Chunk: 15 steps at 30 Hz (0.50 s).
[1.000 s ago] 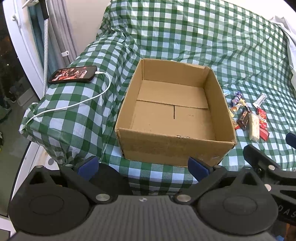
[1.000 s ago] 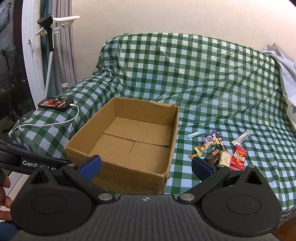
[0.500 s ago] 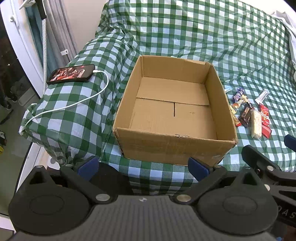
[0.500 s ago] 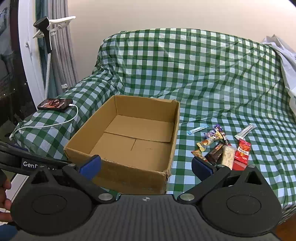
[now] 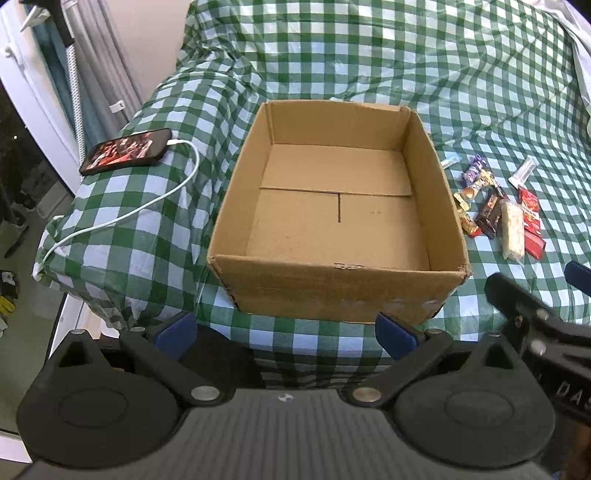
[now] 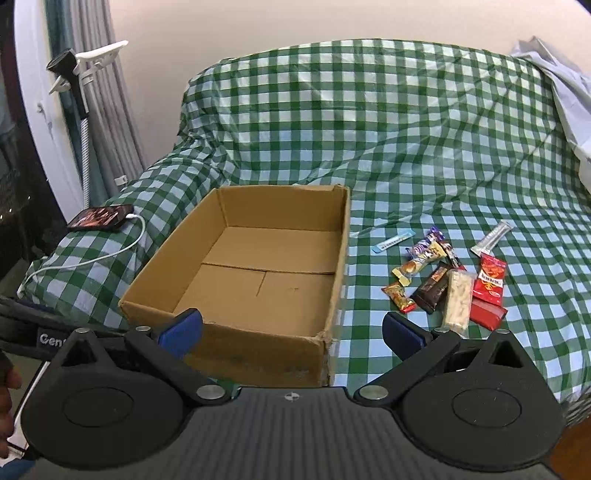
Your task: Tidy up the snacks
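Both the left gripper (image 5: 286, 328) and the right gripper (image 6: 291, 328) are spread wide, holding nothing. The snacks (image 6: 448, 280) lie at middle right, beside the empty box (image 6: 255, 284), probably waiting to go inside.

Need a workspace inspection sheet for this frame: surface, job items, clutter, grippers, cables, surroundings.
Surface: green checked cloth draped over a sofa.
Job's things: cardboard box open, nothing inside; snack packets lie loose on the cloth to its right, apart from it.
Clutter: phone with its screen lit, on the covered armrest left of the box.
Grippers: left gripper open, holding nothing; right gripper open, holding nothing.
Cables: white charging cable runs from the phone over the armrest's edge.
Surroundings: grey curtain, plain wall.
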Available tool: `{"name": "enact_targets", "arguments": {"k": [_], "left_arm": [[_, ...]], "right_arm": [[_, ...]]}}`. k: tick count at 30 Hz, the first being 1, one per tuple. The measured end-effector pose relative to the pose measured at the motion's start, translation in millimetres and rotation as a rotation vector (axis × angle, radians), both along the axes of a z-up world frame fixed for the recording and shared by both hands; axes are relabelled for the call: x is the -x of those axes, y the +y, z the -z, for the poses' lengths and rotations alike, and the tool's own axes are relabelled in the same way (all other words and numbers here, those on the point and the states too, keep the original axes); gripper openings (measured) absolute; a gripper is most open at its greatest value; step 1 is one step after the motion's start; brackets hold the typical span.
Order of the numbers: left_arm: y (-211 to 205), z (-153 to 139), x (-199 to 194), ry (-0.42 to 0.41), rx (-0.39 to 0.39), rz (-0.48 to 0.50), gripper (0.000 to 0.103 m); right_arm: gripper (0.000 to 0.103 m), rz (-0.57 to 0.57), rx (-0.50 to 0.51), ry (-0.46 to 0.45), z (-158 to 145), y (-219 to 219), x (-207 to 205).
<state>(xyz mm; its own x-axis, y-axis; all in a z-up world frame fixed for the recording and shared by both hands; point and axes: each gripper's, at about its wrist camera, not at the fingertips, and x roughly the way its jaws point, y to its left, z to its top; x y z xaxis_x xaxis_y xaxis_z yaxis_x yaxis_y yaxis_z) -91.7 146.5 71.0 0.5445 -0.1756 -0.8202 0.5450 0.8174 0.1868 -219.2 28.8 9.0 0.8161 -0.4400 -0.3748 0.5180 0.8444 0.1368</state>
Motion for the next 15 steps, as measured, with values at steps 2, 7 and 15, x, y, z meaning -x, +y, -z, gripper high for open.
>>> {"name": "enact_targets", "arguments": {"k": [2,7,15], "left_arm": [[-7.2,0.3,1.1,0.001,-0.008,0.014,0.103],[-33.6,3.4,4.5,0.004,-0.044,0.059,0.103],[-87.5,11.1,6.9,0.022,-0.068,0.116,0.103]], "right_arm": [[0.103,0.021,-0.005,-0.007,1.6,-8.5,2.9],[0.103,0.089,-0.062,-0.039,6.4,-48.5,20.4],[0.103,0.274,-0.172,-0.003,38.5,-142.2,45.6]]}}
